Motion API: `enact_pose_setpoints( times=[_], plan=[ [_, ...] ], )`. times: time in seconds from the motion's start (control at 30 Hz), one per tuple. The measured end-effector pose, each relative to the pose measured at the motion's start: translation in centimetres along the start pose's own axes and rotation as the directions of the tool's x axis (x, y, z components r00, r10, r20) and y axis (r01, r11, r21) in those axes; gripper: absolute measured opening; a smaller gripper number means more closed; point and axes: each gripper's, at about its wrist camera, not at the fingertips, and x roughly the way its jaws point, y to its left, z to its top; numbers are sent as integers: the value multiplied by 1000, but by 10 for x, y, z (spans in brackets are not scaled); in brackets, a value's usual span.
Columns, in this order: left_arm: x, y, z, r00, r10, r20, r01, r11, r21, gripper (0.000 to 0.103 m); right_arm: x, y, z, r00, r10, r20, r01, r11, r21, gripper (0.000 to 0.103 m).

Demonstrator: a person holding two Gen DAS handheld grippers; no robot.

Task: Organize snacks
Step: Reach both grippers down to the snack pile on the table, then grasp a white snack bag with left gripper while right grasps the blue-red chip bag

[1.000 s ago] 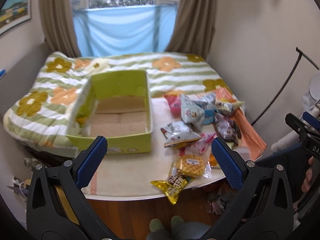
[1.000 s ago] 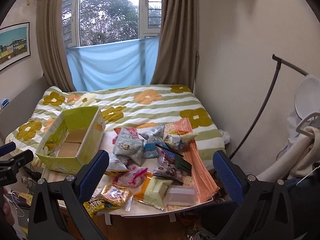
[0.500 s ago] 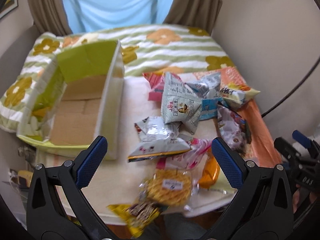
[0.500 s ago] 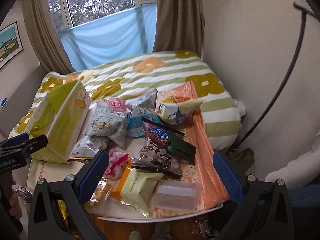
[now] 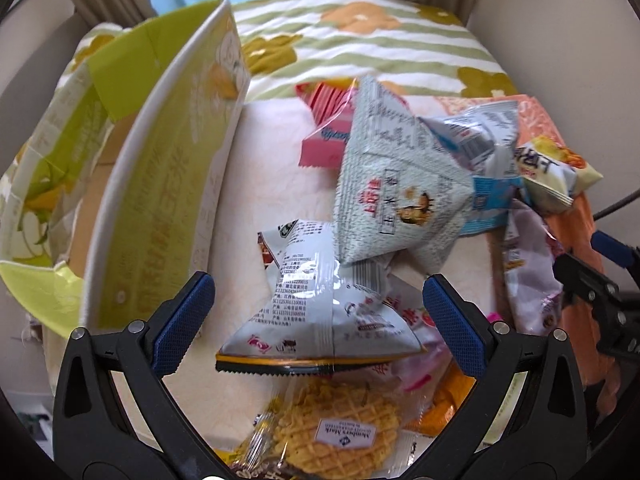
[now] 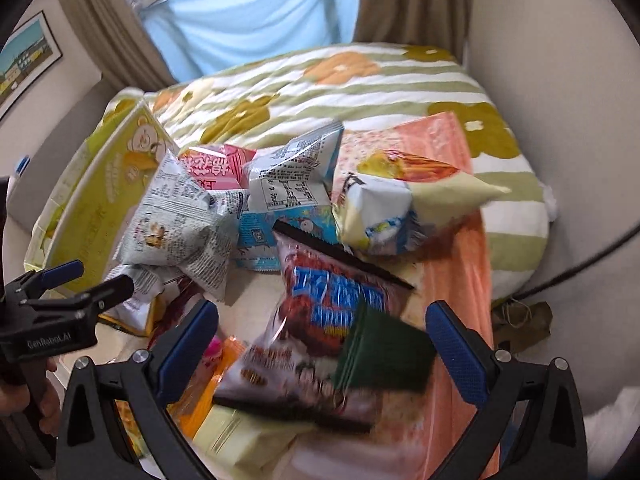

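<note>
Jaws on both grippers are spread wide and holding nothing, so honestly this looks like square one. Left gripper (image 5: 318, 322) hangs right over a white bag (image 5: 320, 304) that sits pretty much between its fingers, though I can't tell if the pads are touching it or just above. Right below that is a waffle pack (image 5: 340, 428), and further back a pale green bag (image 5: 396, 196) leans on the pile with a pink pack (image 5: 326, 136) behind it. Right gripper (image 6: 322, 346) is over a red-and-blue bag (image 6: 320, 320) with a dark green thing (image 6: 384, 350) lying on it, blurry so can't say what it is. Green box (image 5: 160, 184) sits off to the left, just beside the pile, and what I can see of its inside has no snacks in it. So basically everything's left to move, I'd guess.
</note>
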Motion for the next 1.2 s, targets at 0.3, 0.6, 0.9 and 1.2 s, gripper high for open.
enact_pose_setpoints(
  times=[0.3, 0.6, 0.9, 1.2],
  plan=[
    [32, 10, 4, 997, -18, -82, 13, 998, -62, 95, 51, -16, 23, 981, 58, -184, -58, 998, 7, 103],
    [43, 16, 7, 990, -108, -88, 99, 990, -105, 65, 68, -22, 26, 965, 74, -251, -70, 997, 24, 103],
    [30, 18, 2, 993, -90, -74, 83, 992, -94, 58, 70, -16, 26, 962, 70, -262, -79, 997, -24, 80],
    [0, 26, -3, 995, -93, -19, 91, 992, -90, 56, 45, -14, 25, 972, 127, -200, -129, 992, 1, 47]
  ],
)
